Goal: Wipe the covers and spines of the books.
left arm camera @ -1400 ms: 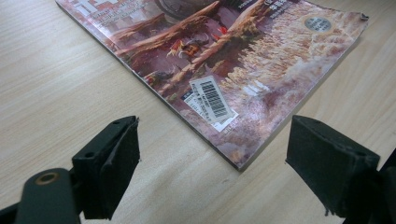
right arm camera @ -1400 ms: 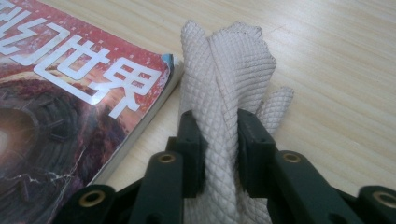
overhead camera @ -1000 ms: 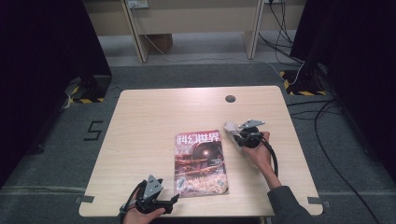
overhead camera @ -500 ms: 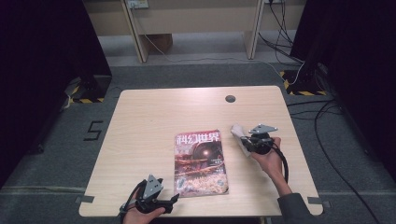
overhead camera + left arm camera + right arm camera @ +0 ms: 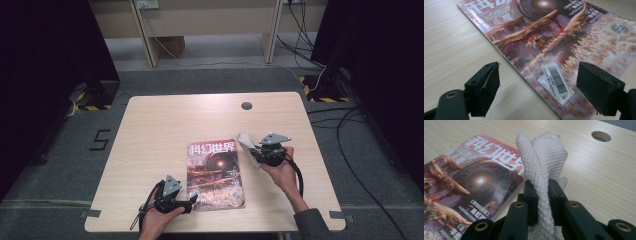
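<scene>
We see our right claw (image 5: 541,195) pinching a bunched white cloth (image 5: 544,160) just beside the magazine's (image 5: 216,172) right edge. Our left claw (image 5: 536,87), jaws spread, straddles its near left corner on the table (image 5: 150,130).

lab-like recording space, lone wooden table (image 5: 165,125) on grey carpet, black curtains (image 5: 45,60), floor cables (image 5: 350,130), hazard tape (image 5: 320,97)

The high view looks forward and down from above the person's side, far enough off to take in the whole pale wooden counter (image 5: 165,130) and the grey floor around it. The left gripper view sits low and close, facing along its black jaws across the near corner of the glossy illustrated magazine (image 5: 564,47). The right gripper view, equally near, faces the magazine's (image 5: 466,185) title end. All three views share that magazine (image 5: 215,172) and the counter.
</scene>
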Demonstrator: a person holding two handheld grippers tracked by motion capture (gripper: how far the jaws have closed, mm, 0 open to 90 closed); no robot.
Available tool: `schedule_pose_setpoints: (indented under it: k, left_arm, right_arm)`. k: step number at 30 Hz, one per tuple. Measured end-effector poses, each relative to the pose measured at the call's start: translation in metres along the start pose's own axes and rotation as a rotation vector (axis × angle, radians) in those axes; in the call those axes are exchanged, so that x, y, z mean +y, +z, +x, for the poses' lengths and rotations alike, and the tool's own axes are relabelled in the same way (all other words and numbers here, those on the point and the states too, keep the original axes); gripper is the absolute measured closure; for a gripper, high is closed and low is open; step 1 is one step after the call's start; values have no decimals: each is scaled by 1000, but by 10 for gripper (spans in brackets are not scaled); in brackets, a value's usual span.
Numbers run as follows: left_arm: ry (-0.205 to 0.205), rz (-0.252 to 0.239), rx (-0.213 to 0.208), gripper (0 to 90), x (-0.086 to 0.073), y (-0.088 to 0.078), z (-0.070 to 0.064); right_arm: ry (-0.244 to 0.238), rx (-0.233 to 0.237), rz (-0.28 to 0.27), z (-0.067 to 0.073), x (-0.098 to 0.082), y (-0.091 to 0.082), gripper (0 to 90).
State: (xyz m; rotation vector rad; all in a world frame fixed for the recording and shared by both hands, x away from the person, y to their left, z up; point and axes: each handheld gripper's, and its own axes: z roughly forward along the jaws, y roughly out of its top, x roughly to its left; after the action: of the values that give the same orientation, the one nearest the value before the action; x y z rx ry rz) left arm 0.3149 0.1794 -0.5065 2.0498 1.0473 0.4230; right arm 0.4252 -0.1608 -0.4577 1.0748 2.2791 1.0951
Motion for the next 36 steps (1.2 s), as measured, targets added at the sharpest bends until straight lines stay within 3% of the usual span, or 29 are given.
schedule_pose_setpoints:
  k: [6,14,36]
  left_arm:
    - [17,40,-26,178,3,18,-3]
    - [34,50,-49,224,5,17,-5]
    - [95,66,-106,224,5,18,-43]
  right_arm:
    - [-31,32,7,12,4,8,796]
    - [-30,42,7,16,4,8,793]
    - [-92,83,51,38,2,24,787]
